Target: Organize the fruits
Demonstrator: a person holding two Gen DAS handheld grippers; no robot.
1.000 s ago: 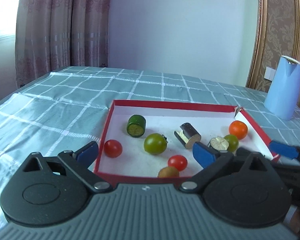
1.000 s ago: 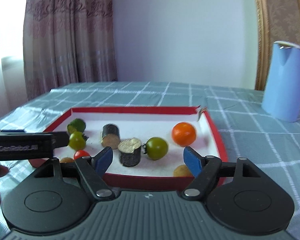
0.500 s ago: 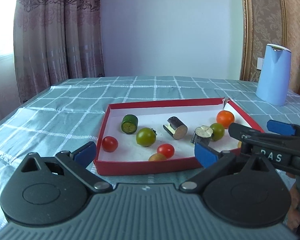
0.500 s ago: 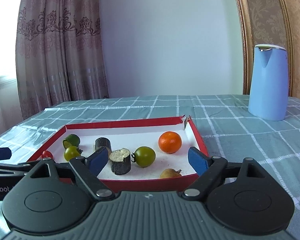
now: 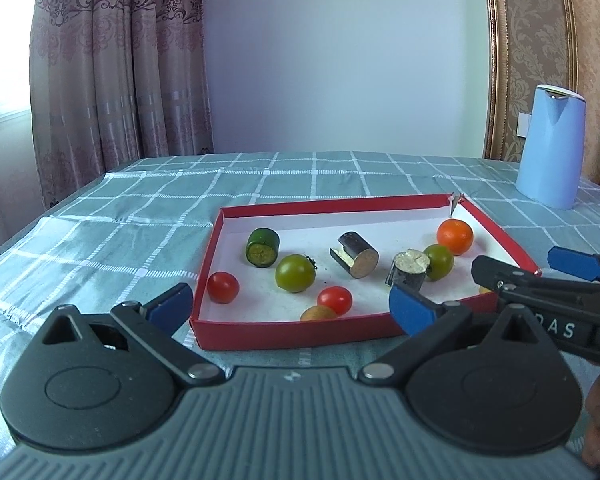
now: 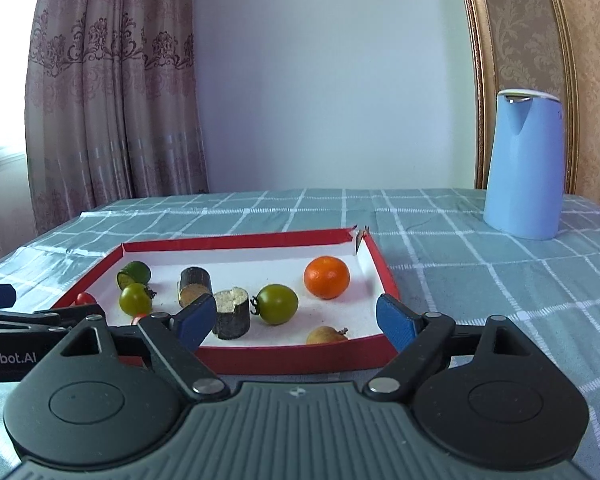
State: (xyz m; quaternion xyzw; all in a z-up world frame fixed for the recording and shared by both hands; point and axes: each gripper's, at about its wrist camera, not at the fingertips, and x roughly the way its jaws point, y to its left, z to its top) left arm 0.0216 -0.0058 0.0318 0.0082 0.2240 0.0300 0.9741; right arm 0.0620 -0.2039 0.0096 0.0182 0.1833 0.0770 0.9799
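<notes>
A red tray (image 5: 296,335) (image 6: 284,360) with a white floor lies on the checked table. In it lie an orange (image 5: 455,236) (image 6: 326,277), two green tomatoes (image 5: 295,273) (image 6: 277,304), two red tomatoes (image 5: 223,287), a small brown fruit (image 6: 326,335), a green cut piece (image 5: 263,247) and two dark cut pieces (image 5: 355,260) (image 6: 231,313). My left gripper (image 5: 290,308) is open and empty before the tray's near edge. My right gripper (image 6: 296,322) is open and empty, also before the near edge; it shows at the right in the left wrist view (image 5: 540,276).
A blue kettle (image 5: 550,146) (image 6: 524,164) stands on the table at the far right. Curtains hang at the left, a gold frame at the right. The table's left edge drops off beside the tray.
Both grippers have pulled back and levelled out, so the tray looks smaller and farther away. Both stay open. The fruits have not moved.
</notes>
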